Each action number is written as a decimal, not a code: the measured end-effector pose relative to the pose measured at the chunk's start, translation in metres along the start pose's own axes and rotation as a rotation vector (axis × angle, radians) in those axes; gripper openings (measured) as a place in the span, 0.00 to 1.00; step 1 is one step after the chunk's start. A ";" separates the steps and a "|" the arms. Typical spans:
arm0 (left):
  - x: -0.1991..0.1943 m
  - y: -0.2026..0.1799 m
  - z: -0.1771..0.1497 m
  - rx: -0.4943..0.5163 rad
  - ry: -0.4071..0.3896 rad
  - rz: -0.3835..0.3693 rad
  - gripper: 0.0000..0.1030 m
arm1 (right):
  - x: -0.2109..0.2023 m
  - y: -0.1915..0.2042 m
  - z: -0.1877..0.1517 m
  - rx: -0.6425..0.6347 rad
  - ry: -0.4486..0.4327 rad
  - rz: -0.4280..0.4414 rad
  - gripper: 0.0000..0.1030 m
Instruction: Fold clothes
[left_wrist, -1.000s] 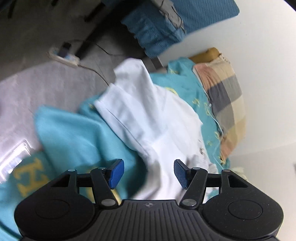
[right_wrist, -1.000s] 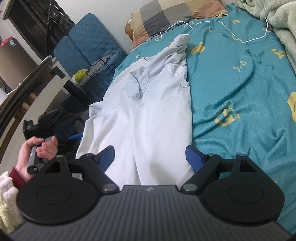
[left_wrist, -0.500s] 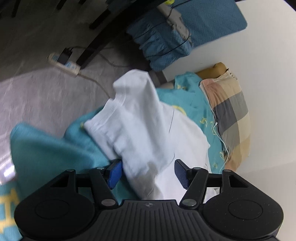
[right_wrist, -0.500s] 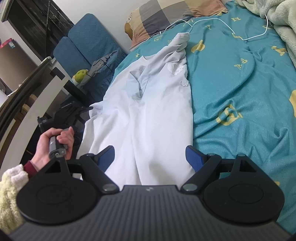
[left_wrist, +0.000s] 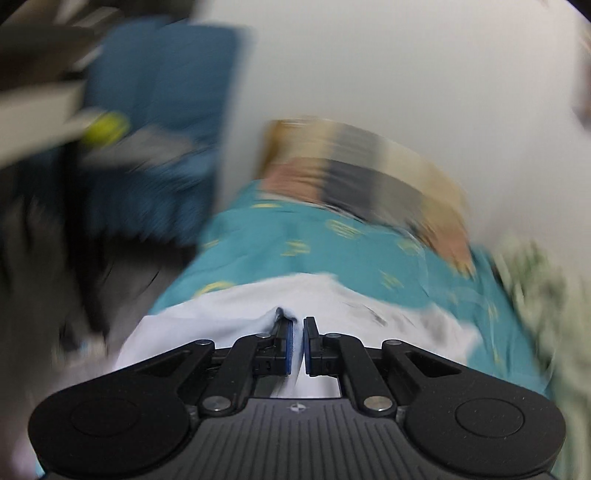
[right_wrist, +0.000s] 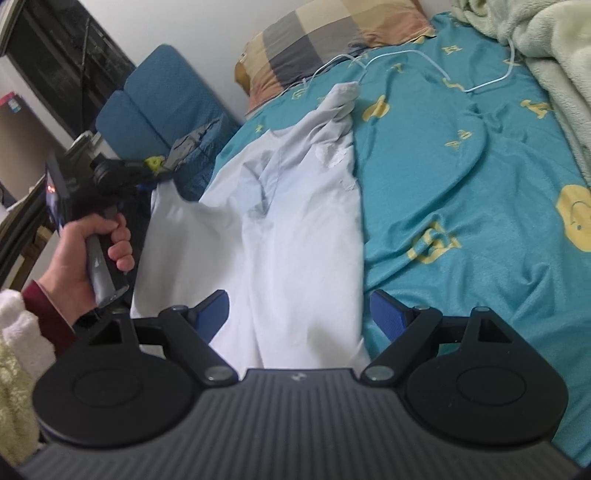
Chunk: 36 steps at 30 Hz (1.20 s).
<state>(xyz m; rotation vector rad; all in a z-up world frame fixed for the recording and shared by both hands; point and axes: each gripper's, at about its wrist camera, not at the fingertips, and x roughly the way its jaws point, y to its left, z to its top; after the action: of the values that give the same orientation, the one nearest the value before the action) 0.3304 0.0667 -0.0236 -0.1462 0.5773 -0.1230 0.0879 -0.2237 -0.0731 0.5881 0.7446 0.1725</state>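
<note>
Left gripper (left_wrist: 298, 345) fingers pinch the edge of a white cotton shirt (right_wrist: 295, 229) at the teal bed's (right_wrist: 461, 192) left edge; right gripper (right_wrist: 299, 314) fingers spread wide above the shirt.

Left gripper (left_wrist: 298, 345) fingers (left_wrist: 286, 345) pinching white shirt (left_wrist: 221, 317) edge; view blurred.

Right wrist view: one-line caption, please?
Open right tongs hover over white shirt on teal bedsheet; left tongs lift its edge.

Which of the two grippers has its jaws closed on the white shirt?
The left gripper: its jaws are pinched shut on the white shirt. The right gripper has its jaws spread wide above the cloth.
</note>
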 end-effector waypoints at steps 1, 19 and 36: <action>0.003 -0.024 -0.002 0.076 0.012 -0.020 0.07 | -0.001 -0.002 0.001 0.007 -0.004 -0.002 0.83; -0.004 -0.081 -0.090 0.175 0.176 -0.072 0.80 | -0.016 -0.018 0.015 -0.001 -0.112 -0.005 0.83; -0.193 -0.060 -0.100 0.109 0.130 -0.052 0.81 | -0.024 0.045 0.010 -0.311 -0.201 0.081 0.82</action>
<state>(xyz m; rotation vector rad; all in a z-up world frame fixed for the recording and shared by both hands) 0.1108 0.0278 0.0071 -0.0470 0.6947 -0.2154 0.0794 -0.1995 -0.0279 0.3330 0.4870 0.2940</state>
